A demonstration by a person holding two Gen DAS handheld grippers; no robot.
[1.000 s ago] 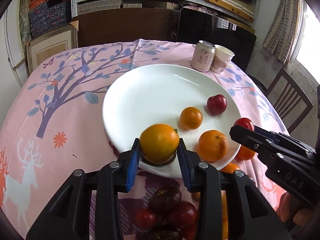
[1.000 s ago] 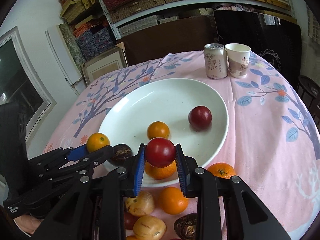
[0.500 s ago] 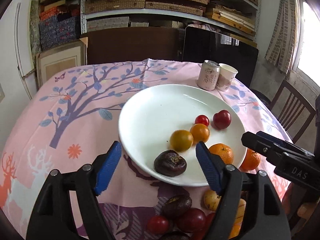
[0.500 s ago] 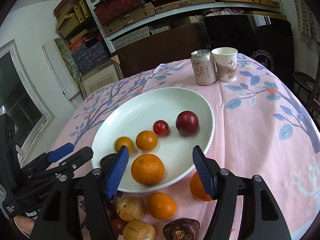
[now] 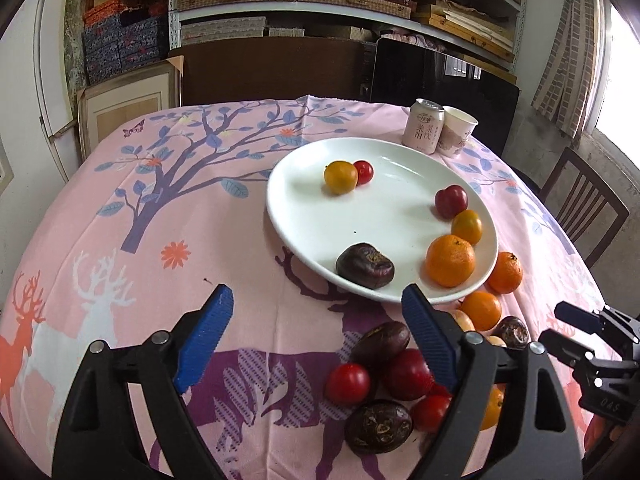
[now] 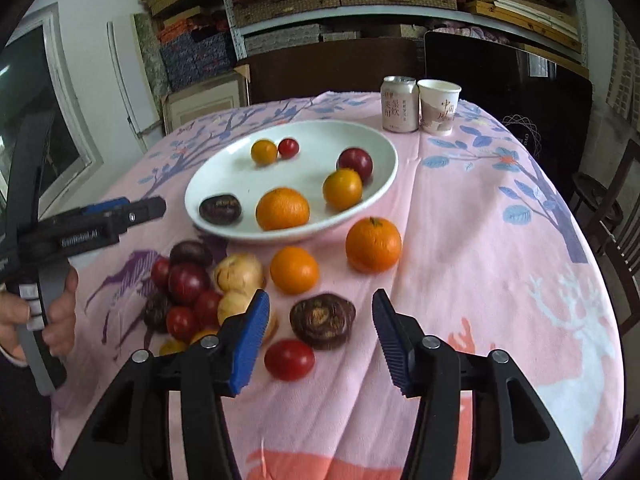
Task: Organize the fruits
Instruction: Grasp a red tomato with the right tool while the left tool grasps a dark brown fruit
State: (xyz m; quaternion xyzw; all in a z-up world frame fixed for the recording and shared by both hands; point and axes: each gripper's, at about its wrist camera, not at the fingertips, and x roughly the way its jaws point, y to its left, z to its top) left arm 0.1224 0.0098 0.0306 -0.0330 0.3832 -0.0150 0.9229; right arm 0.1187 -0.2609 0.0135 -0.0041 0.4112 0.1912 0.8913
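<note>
my left claw (image 5: 316, 320) just spread wide, nothing in it | right claw (image 6: 320, 328) narrowing, empty, dark fruit (image 6: 322, 321) at its 12 | six fruits on plate (image 6: 240, 228), pile (image 6: 192, 292) on worktop (image 6: 480, 260) at plate's 6

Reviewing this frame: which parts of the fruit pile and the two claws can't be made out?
- Left wrist view: the left claw arm covers pile fruit at lower right; how many lie there is unclear.
- Left wrist view: the right claw is cut by the edge.
- Right wrist view: small fruit behind the right claw finger can't be identified.
</note>
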